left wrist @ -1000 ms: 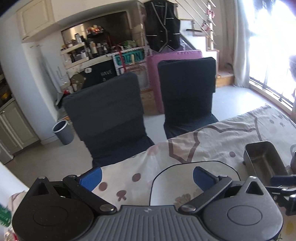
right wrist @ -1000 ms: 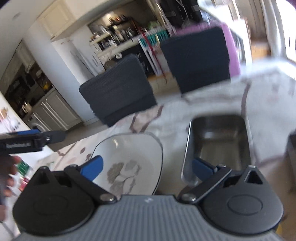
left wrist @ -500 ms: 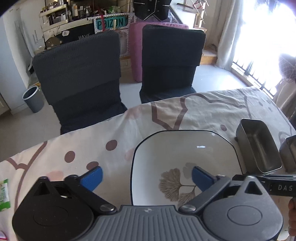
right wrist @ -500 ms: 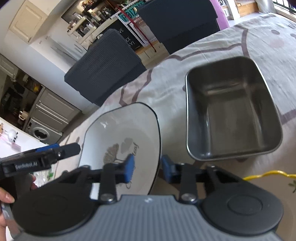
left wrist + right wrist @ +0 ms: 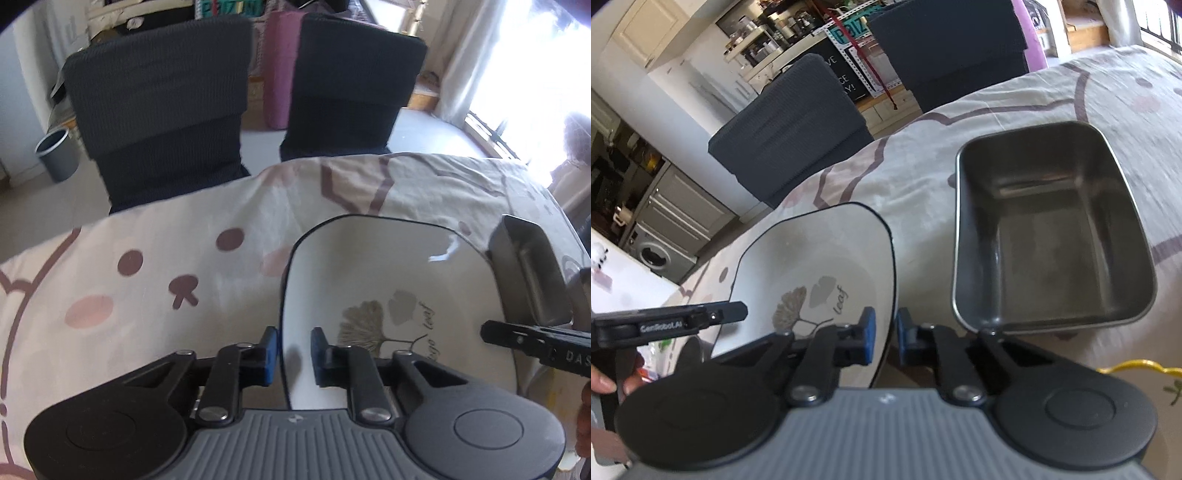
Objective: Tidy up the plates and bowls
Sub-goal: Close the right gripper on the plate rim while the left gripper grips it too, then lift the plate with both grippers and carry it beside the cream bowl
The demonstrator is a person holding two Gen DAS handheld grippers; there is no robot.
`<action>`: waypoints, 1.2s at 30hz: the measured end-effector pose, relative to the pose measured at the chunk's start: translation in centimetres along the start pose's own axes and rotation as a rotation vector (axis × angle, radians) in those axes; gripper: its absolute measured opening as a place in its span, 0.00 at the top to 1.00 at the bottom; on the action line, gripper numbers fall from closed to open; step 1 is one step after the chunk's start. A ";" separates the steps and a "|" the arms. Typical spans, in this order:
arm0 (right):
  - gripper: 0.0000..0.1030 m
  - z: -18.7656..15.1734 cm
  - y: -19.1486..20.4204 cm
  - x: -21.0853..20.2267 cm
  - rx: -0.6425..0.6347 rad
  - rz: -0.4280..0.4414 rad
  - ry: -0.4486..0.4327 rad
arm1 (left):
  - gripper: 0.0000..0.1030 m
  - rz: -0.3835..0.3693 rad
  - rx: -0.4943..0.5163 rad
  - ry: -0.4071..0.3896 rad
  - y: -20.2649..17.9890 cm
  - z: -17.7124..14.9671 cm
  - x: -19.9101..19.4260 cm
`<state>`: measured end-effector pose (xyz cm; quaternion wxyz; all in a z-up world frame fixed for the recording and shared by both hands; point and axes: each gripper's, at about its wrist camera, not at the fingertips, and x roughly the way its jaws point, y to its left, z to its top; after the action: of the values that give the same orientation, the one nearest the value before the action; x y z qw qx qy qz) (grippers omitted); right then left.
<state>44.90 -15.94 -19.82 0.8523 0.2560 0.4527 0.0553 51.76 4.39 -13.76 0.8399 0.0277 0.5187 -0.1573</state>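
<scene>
- Early stage by my reading: nothing stacked yet, plate [image 5: 399,280] flat on the tablecloth [image 5: 155,258], tin [image 5: 1049,229] just beside it on its right, the two apart.
- Left gripper [image 5: 293,354] straddles the plate's left rim, one blue pad outside on the cloth side, one inside over the white face; jaws closing on the rim. A narrow slit shows on either side of the rim, so I cannot call it clamped.
- Right gripper [image 5: 884,334] does the same on the plate's right rim, the edge nearest the tin; jaws closing, rim between the pads, a thin gap visible here too (firm contact not confirmed).
- Each gripper shows in the other's view as a dark bar at the frame edge, with fingers [image 5: 602,384] of the person behind it.
- Left to do, as I judge it: finish both pinches, lift the plate level, carry it to wherever the stack goes. No stack or rack shows in either view.
- Containers: plate holds nothing, only a printed leaf motif and lettering. Tin is bare metal inside, empty, upright.
- A second metal piece [image 5: 580,295] sits at the right edge beyond the tin; too cropped to name.
- Yellow rim [image 5: 1137,367] of another dish at the right gripper's side, mostly hidden.
</scene>
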 end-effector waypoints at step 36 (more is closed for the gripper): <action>0.91 -3.0 3.6 -21.7 -0.280 0.101 -0.194 | 0.88 -0.071 -0.164 -0.310 -9.8 -12.6 -23.2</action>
<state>30.31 -18.77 -3.27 0.9154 0.1613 0.3429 0.1355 28.42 3.15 1.95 0.9032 -0.0839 0.3946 -0.1465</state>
